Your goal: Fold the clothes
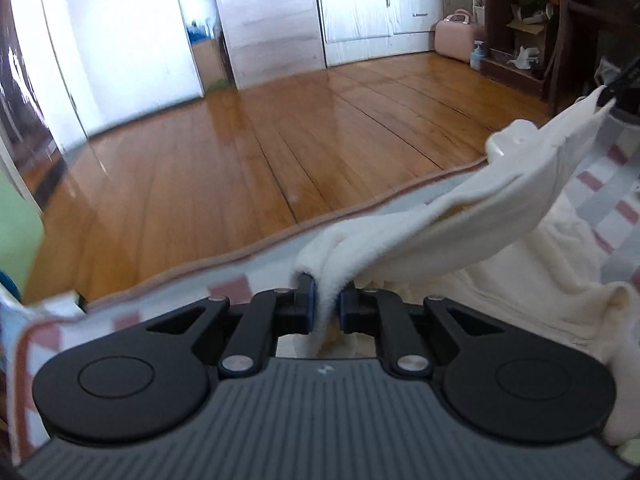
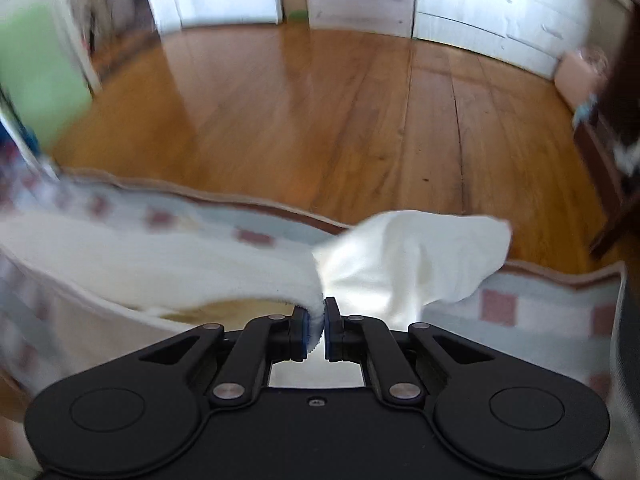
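Note:
A cream white garment (image 1: 460, 216) is stretched between my two grippers above a checked blanket (image 1: 600, 200). My left gripper (image 1: 326, 304) is shut on one bunched edge of the garment; the cloth rises to the upper right, where the other gripper's dark tip (image 1: 612, 92) pinches it. In the right wrist view my right gripper (image 2: 317, 326) is shut on the garment (image 2: 180, 264), which runs off to the left, while a loose white flap (image 2: 420, 256) sticks up ahead. More of the garment lies crumpled on the blanket (image 2: 520, 308).
The blanket's brown-trimmed edge (image 1: 280, 236) borders a glossy wooden floor (image 1: 280, 140). White cabinets (image 1: 380, 4), a pink case (image 1: 458, 34) and a dark wooden shelf (image 1: 520, 20) stand at the far side. A green panel (image 2: 36, 72) is at the left.

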A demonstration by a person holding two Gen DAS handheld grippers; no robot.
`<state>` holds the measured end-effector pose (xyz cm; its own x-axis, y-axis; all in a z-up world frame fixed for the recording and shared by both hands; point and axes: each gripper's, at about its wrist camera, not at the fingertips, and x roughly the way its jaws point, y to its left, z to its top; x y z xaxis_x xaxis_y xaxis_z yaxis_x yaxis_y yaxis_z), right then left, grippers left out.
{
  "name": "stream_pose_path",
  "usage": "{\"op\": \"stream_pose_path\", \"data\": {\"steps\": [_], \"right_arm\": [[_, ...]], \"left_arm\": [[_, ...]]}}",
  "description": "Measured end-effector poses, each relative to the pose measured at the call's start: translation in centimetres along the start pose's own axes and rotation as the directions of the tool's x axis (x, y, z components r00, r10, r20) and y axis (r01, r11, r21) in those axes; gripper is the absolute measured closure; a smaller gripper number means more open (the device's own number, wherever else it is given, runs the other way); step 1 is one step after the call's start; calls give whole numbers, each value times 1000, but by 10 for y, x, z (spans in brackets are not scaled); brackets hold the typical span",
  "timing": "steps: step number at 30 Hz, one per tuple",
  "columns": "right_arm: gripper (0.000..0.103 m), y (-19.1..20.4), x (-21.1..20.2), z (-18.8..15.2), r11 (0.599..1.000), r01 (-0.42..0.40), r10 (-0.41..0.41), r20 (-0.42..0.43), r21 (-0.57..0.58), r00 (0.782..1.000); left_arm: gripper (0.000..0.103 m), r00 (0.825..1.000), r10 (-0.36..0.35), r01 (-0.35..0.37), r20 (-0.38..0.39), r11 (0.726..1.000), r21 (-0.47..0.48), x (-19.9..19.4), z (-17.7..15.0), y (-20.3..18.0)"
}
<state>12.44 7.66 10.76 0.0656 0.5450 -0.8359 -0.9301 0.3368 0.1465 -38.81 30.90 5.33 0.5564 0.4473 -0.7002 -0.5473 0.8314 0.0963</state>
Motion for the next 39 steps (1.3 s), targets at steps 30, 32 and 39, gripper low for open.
{"op": "stream_pose_path", "data": {"steps": [30, 32, 39], "right_arm": [[33, 74, 190, 25, 998, -11, 29, 322, -59, 946], [33, 94, 197, 18, 988, -41, 75, 237, -146, 969], [33, 180, 205, 7, 897, -300, 334, 54, -326, 941]], "left_arm": [[32, 926, 346, -362, -155, 928, -92, 146, -6, 94], [32, 914, 353, -393, -199, 892, -223, 126, -37, 108], [32, 913, 231, -399, -336, 680, -615, 82, -114, 167]]}}
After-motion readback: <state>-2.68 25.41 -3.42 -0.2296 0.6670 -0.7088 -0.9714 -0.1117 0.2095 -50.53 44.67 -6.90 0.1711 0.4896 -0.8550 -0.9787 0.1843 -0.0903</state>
